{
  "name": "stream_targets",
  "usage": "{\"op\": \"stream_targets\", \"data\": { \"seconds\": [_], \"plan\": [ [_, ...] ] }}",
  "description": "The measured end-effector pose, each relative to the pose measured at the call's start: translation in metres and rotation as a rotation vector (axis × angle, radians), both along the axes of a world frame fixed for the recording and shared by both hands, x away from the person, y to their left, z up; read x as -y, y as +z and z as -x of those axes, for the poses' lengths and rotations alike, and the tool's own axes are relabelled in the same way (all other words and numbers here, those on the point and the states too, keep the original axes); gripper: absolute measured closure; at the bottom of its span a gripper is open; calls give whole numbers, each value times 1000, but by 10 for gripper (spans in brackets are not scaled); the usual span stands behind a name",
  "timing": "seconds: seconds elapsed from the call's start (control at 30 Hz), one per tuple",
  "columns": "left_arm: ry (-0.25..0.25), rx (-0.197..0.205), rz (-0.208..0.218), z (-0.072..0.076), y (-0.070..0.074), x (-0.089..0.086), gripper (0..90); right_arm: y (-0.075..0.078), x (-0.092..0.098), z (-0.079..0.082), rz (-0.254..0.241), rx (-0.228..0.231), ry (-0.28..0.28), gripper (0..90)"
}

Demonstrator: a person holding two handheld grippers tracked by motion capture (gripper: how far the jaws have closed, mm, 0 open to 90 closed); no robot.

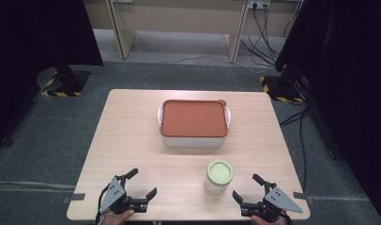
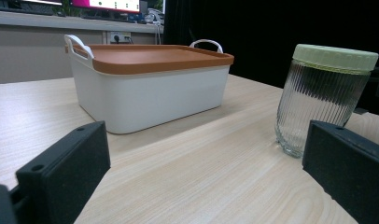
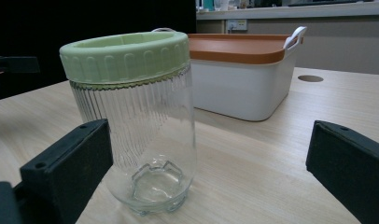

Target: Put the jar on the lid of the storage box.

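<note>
Glass jar (image 1: 218, 179), one, green-lidded and capped, stood just left of your right tool (image 1: 248, 193) and untouched. Your left tool (image 1: 142, 184) sat farther off. Both tools gaped wide, holding nothing. One lidded box (image 1: 194, 123) lay beyond. Work appeared unstarted; grasping remained.

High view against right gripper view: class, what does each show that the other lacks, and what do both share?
High view alone: both open grippers, left gripper and right gripper, the grey floor and the whole table. Right gripper view alone: the jar's ribbed glass and moulded base up close. Both: the green-lidded jar and the white box with its orange lid.
</note>
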State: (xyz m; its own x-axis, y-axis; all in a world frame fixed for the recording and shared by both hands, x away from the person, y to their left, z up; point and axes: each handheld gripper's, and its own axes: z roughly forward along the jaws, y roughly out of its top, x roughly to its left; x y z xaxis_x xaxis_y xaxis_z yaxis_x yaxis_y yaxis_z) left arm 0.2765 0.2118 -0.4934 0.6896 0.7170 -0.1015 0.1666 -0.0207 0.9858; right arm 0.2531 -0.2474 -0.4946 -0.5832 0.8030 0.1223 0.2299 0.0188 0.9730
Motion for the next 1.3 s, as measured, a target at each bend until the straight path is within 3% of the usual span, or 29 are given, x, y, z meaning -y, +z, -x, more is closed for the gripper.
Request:
{"op": "stream_targets", "data": {
  "seconds": [1.3],
  "plan": [
    [-7,-1,-4,0,-1,2,2,2,-28,-3,24,6,80,10]
  ]
}}
